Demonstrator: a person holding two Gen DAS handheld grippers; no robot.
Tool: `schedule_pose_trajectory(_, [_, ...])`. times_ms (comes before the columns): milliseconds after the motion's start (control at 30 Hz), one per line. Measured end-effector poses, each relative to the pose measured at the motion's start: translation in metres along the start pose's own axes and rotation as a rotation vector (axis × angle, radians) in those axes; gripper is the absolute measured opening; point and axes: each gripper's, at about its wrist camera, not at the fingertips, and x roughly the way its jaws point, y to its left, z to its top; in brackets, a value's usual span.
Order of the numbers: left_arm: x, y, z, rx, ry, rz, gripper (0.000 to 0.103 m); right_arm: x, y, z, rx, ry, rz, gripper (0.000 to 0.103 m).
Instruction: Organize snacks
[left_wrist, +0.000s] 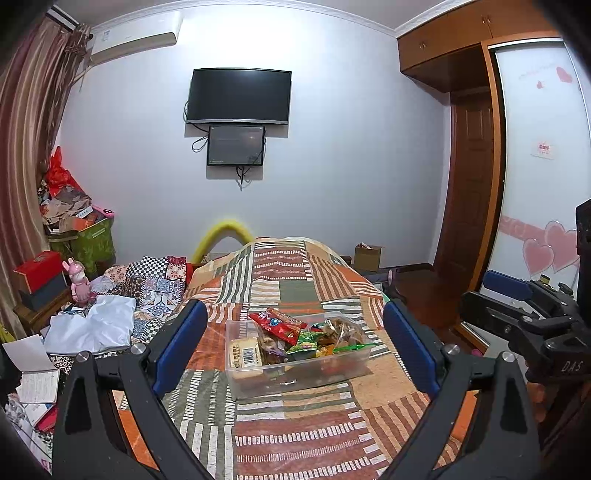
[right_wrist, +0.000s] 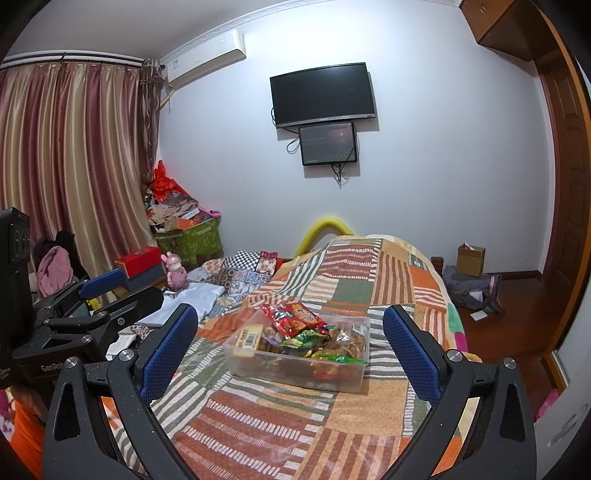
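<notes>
Looking along the left hand-held gripper (left_wrist: 295, 347), spread wide and empty, the left wrist view shows a clear snack box (left_wrist: 295, 373) resting on the patchwork bed (left_wrist: 295, 435), with a wardrobe door (left_wrist: 535, 166) alongside. Only the right wrist view, framed by the right hand-held gripper (right_wrist: 291, 350), equally spread, reveals striped curtains (right_wrist: 74, 166).

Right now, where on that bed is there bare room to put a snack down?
The patchwork bedspread is bare in front of the clear snack box, between the box and the open tongs, and beyond it toward the foot of the bed. It is crowded on the left, where white cloth and papers pile up.
</notes>
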Motion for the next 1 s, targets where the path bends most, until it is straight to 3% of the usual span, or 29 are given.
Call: schedule_pose_trajectory(1000, [0.0022, -0.0002, -0.0036, -0.004, 0.013, -0.023, 0.098, 0.0016, 0.0002, -0.0010, 0.007, 0.015, -0.003, 0.100])
